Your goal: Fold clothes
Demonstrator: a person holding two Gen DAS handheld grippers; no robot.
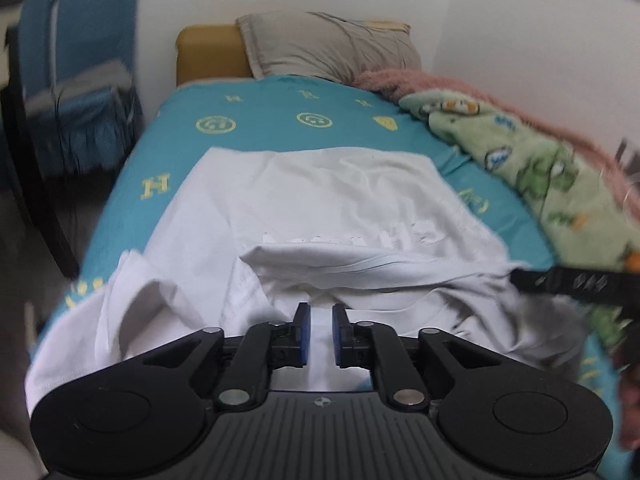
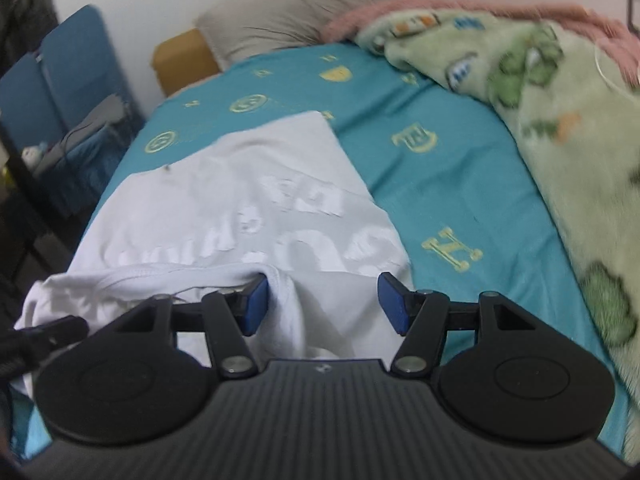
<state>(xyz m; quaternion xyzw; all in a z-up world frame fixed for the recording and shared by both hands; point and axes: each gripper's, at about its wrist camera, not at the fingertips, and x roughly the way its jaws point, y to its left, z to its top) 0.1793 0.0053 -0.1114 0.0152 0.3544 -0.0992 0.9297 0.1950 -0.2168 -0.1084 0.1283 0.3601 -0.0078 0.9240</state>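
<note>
White t-shirt (image 1: 320,200) spread out on the teal bedsheet (image 1: 256,128), printed side up with pale lettering across the middle. Near end all bunched and rumpled, one edge folded over into a thick ridge, a sleeve flopping toward the near left edge of the bed.

Left gripper (image 1: 321,320) hovering right over that rumpled near end, blue pads close together with just a narrow gap. Cloth showing through the gap, but nothing actually pinched, so barely open and holding nothing.

Right gripper (image 2: 323,304) spread wide over the near right part of the shirt. Left pad right up against the folded ridge of fabric, right pad out over the shirt's edge near bare sheet. Not clamped on anything. Also visible as a black bar poking in from the right in the left wrist view.

Far end: grey pillow (image 1: 332,50) against a mustard headboard (image 1: 210,54). Green cartoon blanket (image 2: 552,120) heaped along the right side, pink fuzzy blanket (image 2: 460,10) behind it. Blue chair (image 2: 60,72) off to the far left. All a bit blurry.
</note>
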